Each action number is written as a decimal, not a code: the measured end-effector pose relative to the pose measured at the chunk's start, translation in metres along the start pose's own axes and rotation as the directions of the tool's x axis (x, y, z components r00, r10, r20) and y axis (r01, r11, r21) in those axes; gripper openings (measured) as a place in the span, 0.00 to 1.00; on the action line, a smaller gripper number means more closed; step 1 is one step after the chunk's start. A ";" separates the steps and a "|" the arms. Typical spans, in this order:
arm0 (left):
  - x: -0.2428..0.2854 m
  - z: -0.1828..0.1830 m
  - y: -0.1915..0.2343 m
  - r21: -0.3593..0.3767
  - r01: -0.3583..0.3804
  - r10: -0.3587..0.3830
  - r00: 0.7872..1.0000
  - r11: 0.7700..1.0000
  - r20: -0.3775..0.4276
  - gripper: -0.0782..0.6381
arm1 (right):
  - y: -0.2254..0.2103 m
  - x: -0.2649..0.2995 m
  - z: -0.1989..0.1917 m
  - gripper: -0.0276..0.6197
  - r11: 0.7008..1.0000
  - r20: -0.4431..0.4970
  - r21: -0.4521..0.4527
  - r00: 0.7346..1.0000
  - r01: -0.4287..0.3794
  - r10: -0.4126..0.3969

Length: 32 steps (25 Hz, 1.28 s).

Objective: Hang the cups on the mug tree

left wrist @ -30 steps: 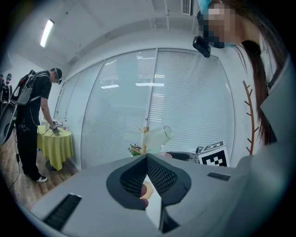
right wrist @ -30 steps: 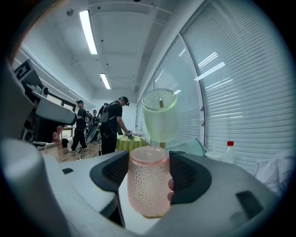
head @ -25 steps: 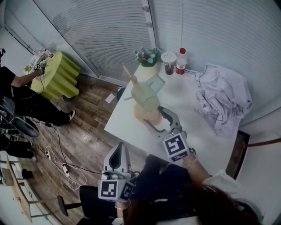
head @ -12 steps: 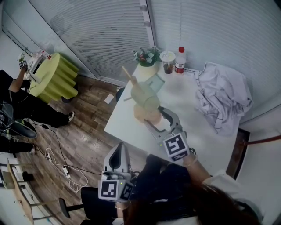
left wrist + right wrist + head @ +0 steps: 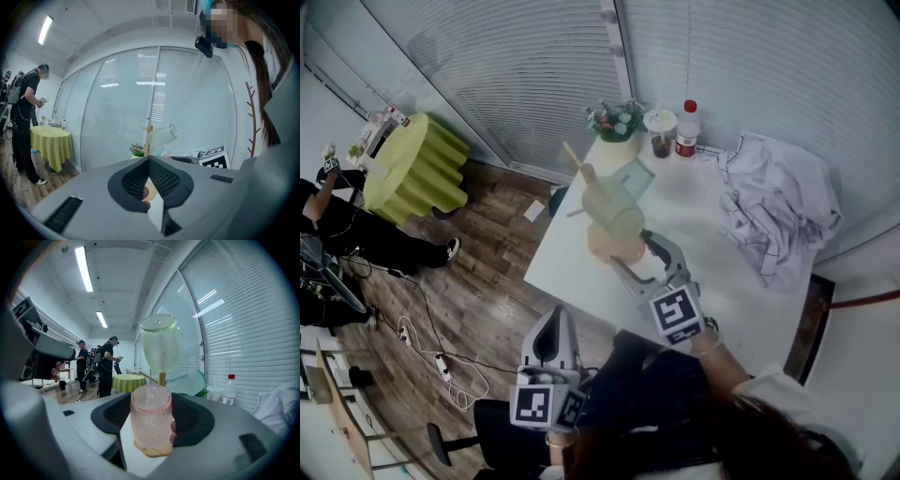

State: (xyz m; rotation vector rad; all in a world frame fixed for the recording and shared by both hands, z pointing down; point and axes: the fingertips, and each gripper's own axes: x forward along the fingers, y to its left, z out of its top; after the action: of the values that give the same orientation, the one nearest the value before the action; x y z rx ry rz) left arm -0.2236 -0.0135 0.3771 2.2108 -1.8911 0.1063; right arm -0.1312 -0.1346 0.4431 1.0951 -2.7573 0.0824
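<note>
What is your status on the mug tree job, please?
Left gripper shut, empty, off the table. Right gripper closed on pink cup, upright by the mug tree. Green cup already hung. Nothing in the way.

The mug tree [image 5: 582,176] stands near the counter's [image 5: 698,234] left edge — a hung cup [image 5: 611,202] on it, an upright cup [image 5: 150,420] at its foot between the right hand-held gripper's [image 5: 626,250] jaws; a bottle [image 5: 685,129] behind, cloth [image 5: 778,216] right.

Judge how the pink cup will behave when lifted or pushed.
The pink cup looks see-through and rigid, likely glass, so probably fragile. Its dimpled wall should resist slipping. Tall, narrow and empty, it may tip if nudged.
</note>
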 end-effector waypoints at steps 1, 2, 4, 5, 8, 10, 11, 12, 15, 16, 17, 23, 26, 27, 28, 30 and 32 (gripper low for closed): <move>0.000 0.000 0.000 0.000 0.002 -0.002 1.000 1.000 0.001 0.11 | 0.000 0.000 -0.001 0.47 1.000 -0.002 0.000 1.000 0.001 -0.001; 0.000 0.000 0.000 -0.001 0.005 -0.005 1.000 1.000 0.002 0.11 | 0.000 0.000 -0.002 0.47 1.000 -0.004 -0.001 1.000 0.003 -0.003; 0.001 0.001 0.000 -0.001 0.009 -0.009 1.000 1.000 0.006 0.11 | 0.000 0.001 -0.005 0.47 1.000 -0.010 -0.003 1.000 0.006 -0.006; 0.002 0.001 0.000 0.001 0.011 -0.011 1.000 1.000 0.008 0.11 | 0.000 0.001 -0.007 0.47 1.000 -0.013 -0.003 1.000 0.007 -0.008; 0.004 0.002 0.002 0.005 0.015 -0.015 1.000 1.000 0.008 0.11 | -0.001 0.002 -0.010 0.47 1.000 -0.018 0.005 1.000 0.010 -0.010; 0.006 0.000 0.002 0.005 0.016 -0.016 1.000 1.000 0.001 0.11 | -0.002 0.004 -0.012 0.47 1.000 -0.020 0.010 1.000 0.013 -0.013; 0.007 0.000 0.002 0.004 0.017 -0.017 1.000 1.000 -0.001 0.11 | -0.003 0.005 -0.013 0.47 1.000 -0.021 0.012 1.000 0.014 -0.014; 0.008 0.000 0.003 0.004 0.017 -0.017 1.000 1.000 -0.003 0.11 | -0.004 0.005 -0.014 0.47 1.000 -0.023 0.014 1.000 0.015 -0.015; 0.009 -0.002 0.005 0.001 0.014 -0.014 1.000 1.000 -0.013 0.11 | -0.005 0.007 -0.017 0.47 1.000 -0.026 0.025 1.000 0.017 -0.017; 0.009 -0.002 0.006 0.001 0.014 -0.014 1.000 1.000 -0.017 0.11 | -0.005 0.008 -0.018 0.47 0.999 -0.027 0.027 0.999 0.019 -0.018; 0.010 -0.002 0.007 0.002 0.015 -0.014 1.000 1.000 -0.019 0.11 | -0.005 0.008 -0.018 0.47 0.999 -0.029 0.030 0.999 0.020 -0.019; 0.013 -0.003 0.009 0.010 0.026 -0.026 0.999 1.000 -0.025 0.11 | -0.005 0.013 -0.025 0.47 0.999 -0.030 0.048 0.999 0.023 -0.022; 0.015 -0.004 0.010 0.013 0.032 -0.031 0.999 0.999 -0.033 0.11 | -0.006 0.014 -0.029 0.47 0.998 -0.030 0.065 0.999 0.026 -0.024; 0.015 -0.004 0.011 0.014 0.031 -0.030 0.999 0.999 -0.037 0.11 | -0.006 0.015 -0.030 0.47 0.997 -0.030 0.067 0.999 0.028 -0.026; 0.016 -0.004 0.012 0.014 0.030 -0.029 0.999 0.999 -0.041 0.11 | -0.007 0.016 -0.031 0.47 0.997 -0.031 0.069 0.999 0.030 -0.028; 0.017 -0.004 0.013 0.016 0.030 -0.030 0.999 0.999 -0.043 0.11 | -0.007 0.017 -0.032 0.47 0.997 -0.032 0.071 0.999 0.032 -0.030; 0.018 -0.003 0.013 0.020 0.035 -0.035 0.999 0.999 -0.042 0.11 | -0.006 0.018 -0.034 0.47 0.997 -0.034 0.074 0.999 0.034 -0.032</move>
State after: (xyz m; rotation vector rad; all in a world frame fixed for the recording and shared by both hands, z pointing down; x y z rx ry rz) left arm -0.2336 -0.0320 0.3853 2.2360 -1.8367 0.1652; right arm -0.1350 -0.1474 0.4796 1.1465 -2.7268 0.1987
